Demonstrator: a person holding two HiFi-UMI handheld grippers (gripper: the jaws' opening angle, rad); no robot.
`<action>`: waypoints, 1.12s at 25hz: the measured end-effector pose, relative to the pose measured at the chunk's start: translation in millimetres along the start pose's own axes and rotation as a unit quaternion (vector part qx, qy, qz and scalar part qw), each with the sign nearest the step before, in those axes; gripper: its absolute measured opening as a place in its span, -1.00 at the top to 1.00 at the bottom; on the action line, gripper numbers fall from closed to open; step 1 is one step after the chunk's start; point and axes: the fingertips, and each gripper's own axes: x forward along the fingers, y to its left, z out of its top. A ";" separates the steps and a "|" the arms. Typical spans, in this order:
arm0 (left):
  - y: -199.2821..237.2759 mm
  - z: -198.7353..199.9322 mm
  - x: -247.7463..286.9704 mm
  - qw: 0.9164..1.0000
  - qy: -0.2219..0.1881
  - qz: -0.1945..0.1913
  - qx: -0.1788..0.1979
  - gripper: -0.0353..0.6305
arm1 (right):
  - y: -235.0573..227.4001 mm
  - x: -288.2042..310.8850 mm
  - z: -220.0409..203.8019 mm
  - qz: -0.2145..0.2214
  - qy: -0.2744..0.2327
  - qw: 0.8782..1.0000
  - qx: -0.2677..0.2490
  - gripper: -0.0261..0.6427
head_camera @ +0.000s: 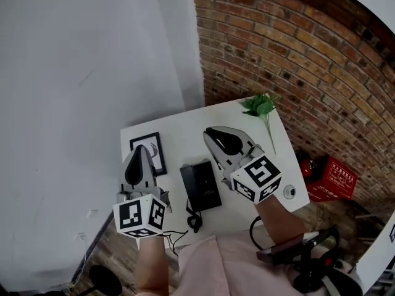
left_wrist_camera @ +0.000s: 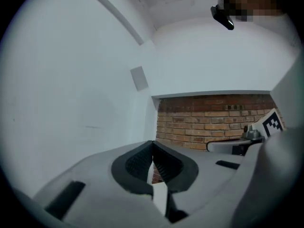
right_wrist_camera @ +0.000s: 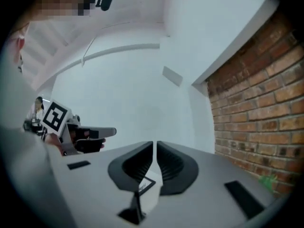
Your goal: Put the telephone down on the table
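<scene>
White table (head_camera: pixel 185 134), one telephone (head_camera: pixel 200 187), left gripper (head_camera: pixel 141 150), right gripper (head_camera: pixel 213 134)

Matt plastic, smooth paint, rough brick

The left gripper (left_wrist_camera: pixel 152 146) and right gripper (right_wrist_camera: pixel 155 145) have matt grey plastic shells and black ribbed pads (right_wrist_camera: pixel 135 165). Between and below them, the black plastic telephone (head_camera: pixel 200 185) lies on a smooth white table (head_camera: pixel 185 131). Beyond the right gripper the brick wall (head_camera: pixel 296 60) is rough. Beside the left gripper the white wall (head_camera: pixel 80 73) is smooth, matt paint.
</scene>
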 end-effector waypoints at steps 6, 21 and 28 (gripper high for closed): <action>-32.6 21.7 2.5 0.998 -0.034 -0.006 0.045 0.89 | -9.9 -19.9 19.8 -0.033 -0.035 0.999 -0.020 0.83; -58.4 17.7 3.1 0.997 -0.036 -0.018 0.070 0.89 | -16.7 -36.6 19.8 -0.064 -0.032 0.996 -0.057 0.91; -56.3 15.3 4.0 0.997 -0.033 -0.015 0.074 0.89 | -14.7 -31.6 19.6 -0.057 -0.033 0.996 -0.058 0.91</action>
